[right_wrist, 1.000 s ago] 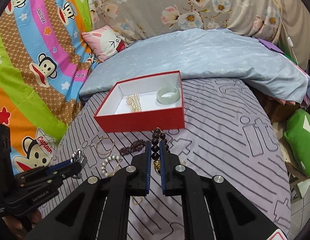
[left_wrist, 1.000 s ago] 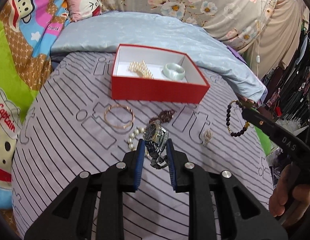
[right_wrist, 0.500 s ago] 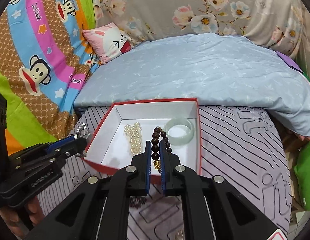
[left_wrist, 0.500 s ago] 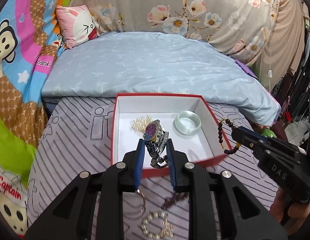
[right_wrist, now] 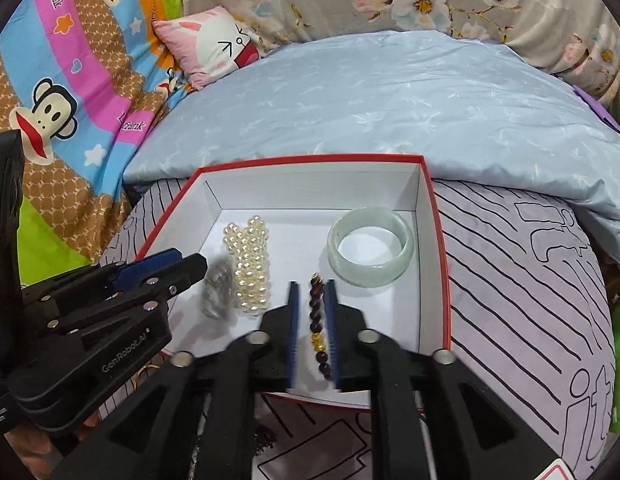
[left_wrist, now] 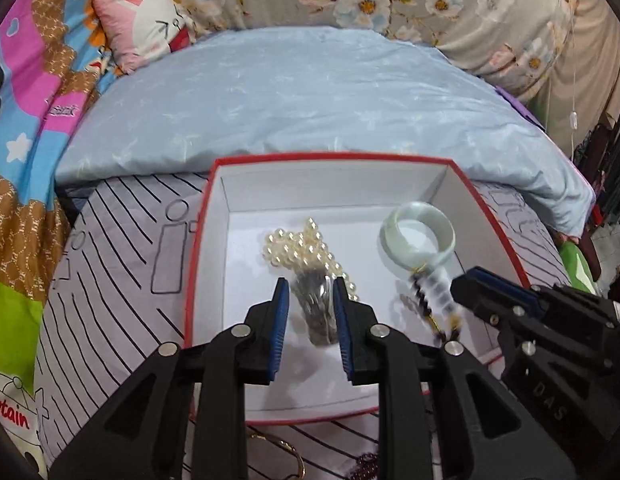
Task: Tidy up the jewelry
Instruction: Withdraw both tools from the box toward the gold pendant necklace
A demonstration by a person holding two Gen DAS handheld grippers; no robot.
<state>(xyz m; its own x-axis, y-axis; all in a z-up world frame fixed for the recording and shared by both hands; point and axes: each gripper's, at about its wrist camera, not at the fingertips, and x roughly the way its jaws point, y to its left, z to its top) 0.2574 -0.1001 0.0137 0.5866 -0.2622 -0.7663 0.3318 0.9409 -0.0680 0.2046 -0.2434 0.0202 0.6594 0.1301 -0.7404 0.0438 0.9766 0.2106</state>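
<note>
A red box with a white inside (left_wrist: 498, 216) (right_wrist: 438, 216) lies on the striped bedcover. In it lie a pearl strand (left_wrist: 302, 246) (right_wrist: 250, 264) and a pale green bangle (left_wrist: 420, 238) (right_wrist: 370, 244). My left gripper (left_wrist: 308, 300) (right_wrist: 190, 266) is open over the box; a silver watch (left_wrist: 316, 308) (right_wrist: 218, 290), blurred, falls between its fingers. My right gripper (right_wrist: 312, 300) (left_wrist: 466, 280) is open over the box; a dark bead bracelet (right_wrist: 316, 320) (left_wrist: 434, 300) hangs loose between its fingers, blurred in the left wrist view.
A gold bangle (left_wrist: 294, 456) and a dark red bead piece (left_wrist: 364, 466) lie on the bedcover in front of the box. A light blue quilt (left_wrist: 302, 92) lies behind the box, a pink pillow (right_wrist: 214, 44) beyond it.
Both grippers moved forward over the box and opened. The watch has left the left gripper's hold and drops; the dark bead bracelet is loose between the right fingers.
</note>
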